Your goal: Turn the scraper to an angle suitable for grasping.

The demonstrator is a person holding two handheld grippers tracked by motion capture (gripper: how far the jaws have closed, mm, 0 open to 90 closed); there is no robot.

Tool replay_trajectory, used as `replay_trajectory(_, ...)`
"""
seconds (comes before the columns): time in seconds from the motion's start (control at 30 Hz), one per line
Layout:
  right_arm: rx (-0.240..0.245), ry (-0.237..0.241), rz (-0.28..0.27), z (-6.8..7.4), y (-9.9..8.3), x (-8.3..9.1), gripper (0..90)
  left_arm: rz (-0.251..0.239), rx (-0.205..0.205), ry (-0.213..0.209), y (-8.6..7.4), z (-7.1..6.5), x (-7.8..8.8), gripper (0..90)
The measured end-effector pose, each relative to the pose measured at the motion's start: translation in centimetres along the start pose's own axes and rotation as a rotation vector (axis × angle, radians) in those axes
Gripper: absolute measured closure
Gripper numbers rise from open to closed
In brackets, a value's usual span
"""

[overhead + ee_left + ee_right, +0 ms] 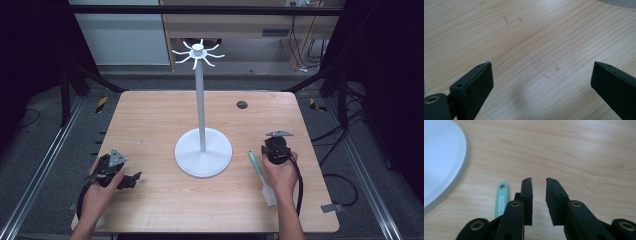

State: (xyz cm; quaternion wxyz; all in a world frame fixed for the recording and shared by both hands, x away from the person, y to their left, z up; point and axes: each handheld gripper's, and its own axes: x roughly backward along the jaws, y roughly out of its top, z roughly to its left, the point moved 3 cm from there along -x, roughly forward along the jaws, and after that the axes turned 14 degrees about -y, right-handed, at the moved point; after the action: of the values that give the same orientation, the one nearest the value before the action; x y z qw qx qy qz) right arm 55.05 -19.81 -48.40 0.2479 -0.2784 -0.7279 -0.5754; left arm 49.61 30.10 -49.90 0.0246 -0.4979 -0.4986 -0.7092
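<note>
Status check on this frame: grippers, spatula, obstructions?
Left gripper open, empty. Right gripper nearly closed, empty, beside spatula lying flat. Stand left of it; path clear.

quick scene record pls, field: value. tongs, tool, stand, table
left tongs: jaws wide apart, nothing between them, low over bare wood
right tongs: jaws nearly together with a narrow gap, nothing between them
spatula: green handle, white blade, flat on the table just left of the right tongs, not gripped
stand: white, round base, upright pole, ring of hooks on top, nothing hung on it
table: light wood, dark round plug near the far edge
spatula handle: hanging hole at its tip
</note>
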Motion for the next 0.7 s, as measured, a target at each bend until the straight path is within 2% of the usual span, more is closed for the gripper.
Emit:
replay_trajectory(0.03,0.016,-0.001,0.008,0.2,-0.2,-0.1,81.5,-0.004,0.000,0.003,0.1,0.0,0.0,4.0)
replay_trajectory(0.2,0.012,0.056,0.023,0.6,-0.5,-0.1,89.7,-0.005,0.001,0.003,0.1,0.1,0.0,4.0)
replay_trajectory(0.33,-0.003,0.091,0.055,0.7,-0.8,-0.5,90.0,-0.012,0.003,0.000,0.1,0.1,0.0,4.0)
replay_trajectory(0.43,0.014,0.088,0.073,0.9,-1.1,-0.9,90.0,-0.016,0.003,0.002,0.1,0.1,0.1,4.0)
replay_trajectory(0.57,0.003,0.116,0.084,1.2,-1.4,-1.2,90.0,-0.011,0.004,0.003,0.1,0.1,0.1,4.0)
replay_trajectory(0.7,0.006,0.111,0.093,1.4,-1.5,-1.5,90.0,-0.012,0.003,0.001,0.1,0.2,0.1,4.0)
